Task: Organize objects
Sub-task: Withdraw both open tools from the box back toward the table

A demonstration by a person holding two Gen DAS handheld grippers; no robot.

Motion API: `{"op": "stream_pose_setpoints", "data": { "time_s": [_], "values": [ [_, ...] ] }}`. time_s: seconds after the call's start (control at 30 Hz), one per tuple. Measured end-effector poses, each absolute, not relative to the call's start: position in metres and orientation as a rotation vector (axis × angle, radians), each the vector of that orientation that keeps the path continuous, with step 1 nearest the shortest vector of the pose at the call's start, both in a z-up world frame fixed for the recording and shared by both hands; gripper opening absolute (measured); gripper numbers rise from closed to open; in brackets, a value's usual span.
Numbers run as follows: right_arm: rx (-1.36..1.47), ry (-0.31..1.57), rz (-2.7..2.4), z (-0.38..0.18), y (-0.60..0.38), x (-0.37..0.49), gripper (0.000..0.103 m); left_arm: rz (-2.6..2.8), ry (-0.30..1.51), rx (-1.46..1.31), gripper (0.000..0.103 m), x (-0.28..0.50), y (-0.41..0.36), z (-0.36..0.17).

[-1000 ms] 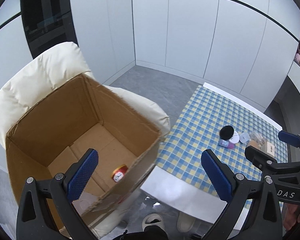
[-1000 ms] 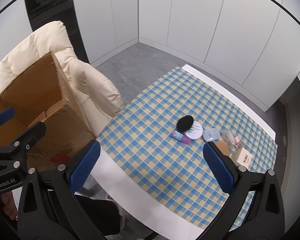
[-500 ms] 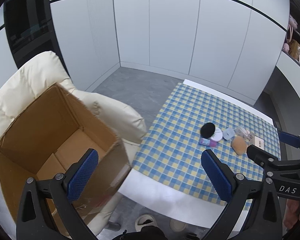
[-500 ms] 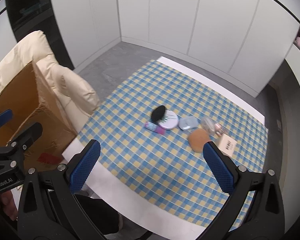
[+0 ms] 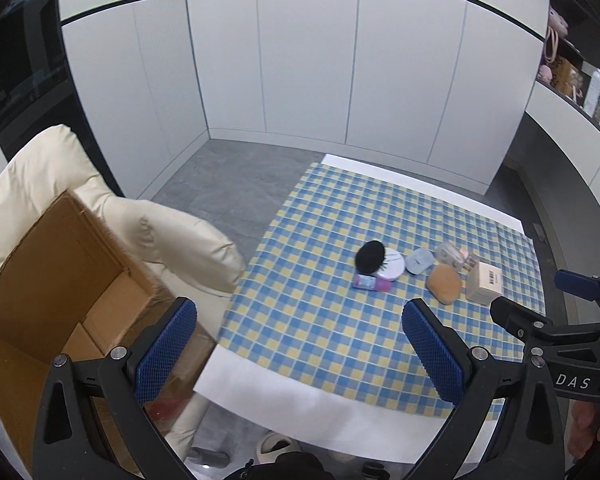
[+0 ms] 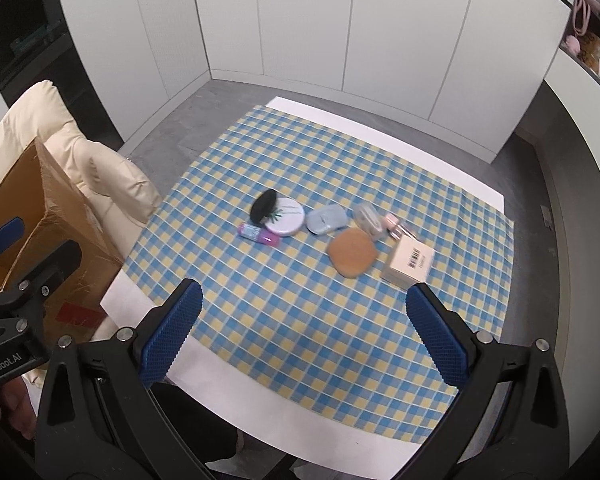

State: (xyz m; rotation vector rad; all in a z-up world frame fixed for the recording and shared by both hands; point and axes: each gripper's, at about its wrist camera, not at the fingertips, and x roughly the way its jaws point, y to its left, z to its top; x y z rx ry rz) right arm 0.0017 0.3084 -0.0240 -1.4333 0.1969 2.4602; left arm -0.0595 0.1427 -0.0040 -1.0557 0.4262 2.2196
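Several small items lie in a cluster on the checked tablecloth: a black puff on a white round compact, a purple tube, a light blue case, a tan sponge, a clear case and a beige barcode box. They also show in the left wrist view, with the puff and sponge clear. An open cardboard box sits on a cream armchair at the left. My left gripper and right gripper are both open and empty, above the table's near edge.
White cabinet walls surround the grey floor. A shelf with pink items is at the upper right. The table's white edge runs along the front. The left gripper's body shows beside the cardboard box.
Both grippers have swung to the right, away from the cardboard box and toward the table. The item cluster now sits nearer the middle of both views. Both stay open.
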Motion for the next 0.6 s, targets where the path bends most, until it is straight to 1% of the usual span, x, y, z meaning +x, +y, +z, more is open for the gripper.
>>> {"op": "stream_pose_setpoints", "data": {
  "time_s": [0.6],
  "values": [
    [-1.436,0.213,2.375,-0.035,0.354,0.038,0.103,2.124,0.481,-1.053,0.102,-0.032,0.19,-0.009]
  ]
}}
